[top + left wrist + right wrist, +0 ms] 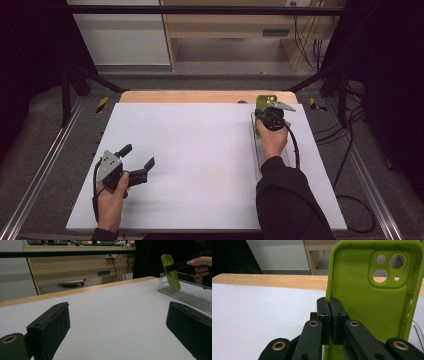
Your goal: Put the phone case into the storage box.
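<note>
Right gripper (329,315): jaws closed tight on the left side wall of the green phone case (367,302), held upright over the clear acrylic stand (185,293). Left gripper (136,156): jaws wide apart, empty, well apart from the case.

A lime-green phone case (367,305) at right of frame, black gripper jaws with brass-coloured rivets, a plain white table sheet (200,165), a light wooden edge (200,96) behind, a clear stand (185,293).

No text, label, brand or number can be read anywhere (the green phone case (367,302) bears no logo, and the white tabletop (200,160) carries no print either).
</note>
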